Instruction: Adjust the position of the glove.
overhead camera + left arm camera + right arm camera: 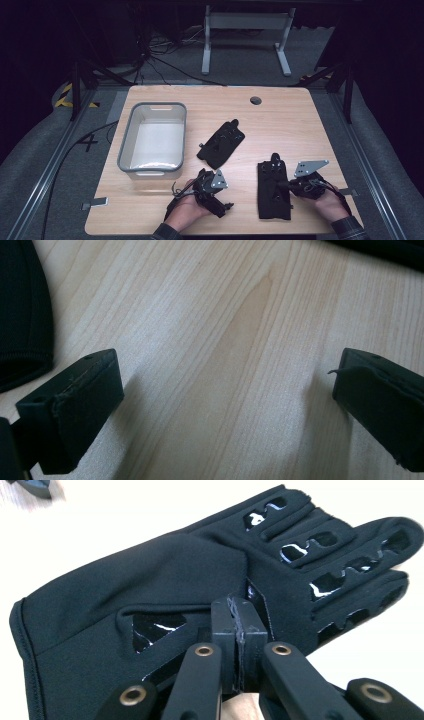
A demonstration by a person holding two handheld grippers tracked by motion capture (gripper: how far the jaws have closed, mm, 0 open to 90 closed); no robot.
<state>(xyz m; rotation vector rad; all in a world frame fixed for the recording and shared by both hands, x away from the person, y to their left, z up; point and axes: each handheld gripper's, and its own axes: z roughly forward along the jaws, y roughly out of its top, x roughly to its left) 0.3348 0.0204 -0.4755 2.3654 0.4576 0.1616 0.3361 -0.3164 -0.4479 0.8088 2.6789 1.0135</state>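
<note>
- My left gripper (229, 205) sits lower centre of the high view, jaws spread wide, bare table (225, 340) between them, holding nothing.
- Grey bin (152, 140), upper left: looks empty, white floor showing.
- One black glove (221, 143) lies mid-frame, open wood around it.
- My right gripper (239, 611), lower right, jaws pressed together on the second glove (165, 575) near the front edge.
</note>
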